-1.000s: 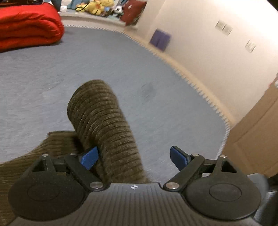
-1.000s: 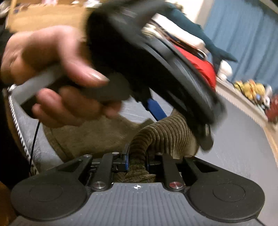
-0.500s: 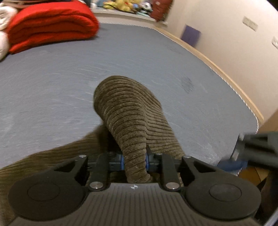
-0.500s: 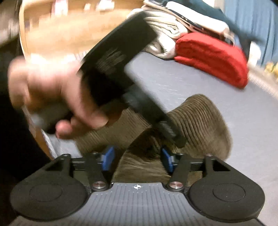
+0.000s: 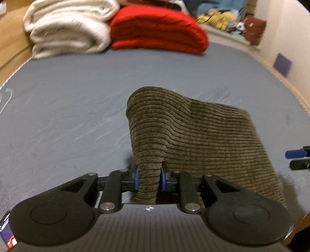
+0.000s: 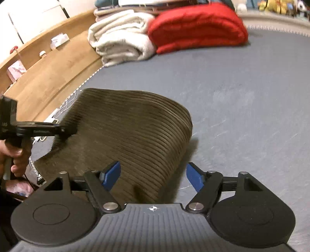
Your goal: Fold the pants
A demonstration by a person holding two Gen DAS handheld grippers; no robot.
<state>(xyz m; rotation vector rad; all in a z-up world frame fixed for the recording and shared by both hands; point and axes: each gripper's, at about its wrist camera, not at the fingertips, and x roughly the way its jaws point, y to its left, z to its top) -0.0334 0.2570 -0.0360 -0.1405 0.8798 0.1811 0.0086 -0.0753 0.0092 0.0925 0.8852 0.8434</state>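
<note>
Olive-brown corduroy pants [image 5: 195,135] drape in a raised fold over the grey bed surface [image 5: 67,108]. My left gripper [image 5: 148,179] is shut on a bunched edge of the pants and holds it up. In the right wrist view the pants [image 6: 124,131] lie between and ahead of my right gripper [image 6: 153,177], whose blue pads are spread wide with cloth between them but not pinched. The left gripper [image 6: 64,130] shows at the left, gripping the far edge. The right gripper's blue fingertip [image 5: 293,154] shows at the right edge of the left wrist view.
A folded red blanket [image 5: 157,31] and a rolled white blanket [image 5: 69,27] lie at the far end of the bed. A wooden bed frame [image 6: 50,71] runs along the left in the right wrist view. Stuffed toys [image 5: 219,17] sit beyond, by the wall.
My left gripper closed on the pants and swung round with them. My right gripper opened and released the cloth. The two grippers have moved apart, spreading the fold.
</note>
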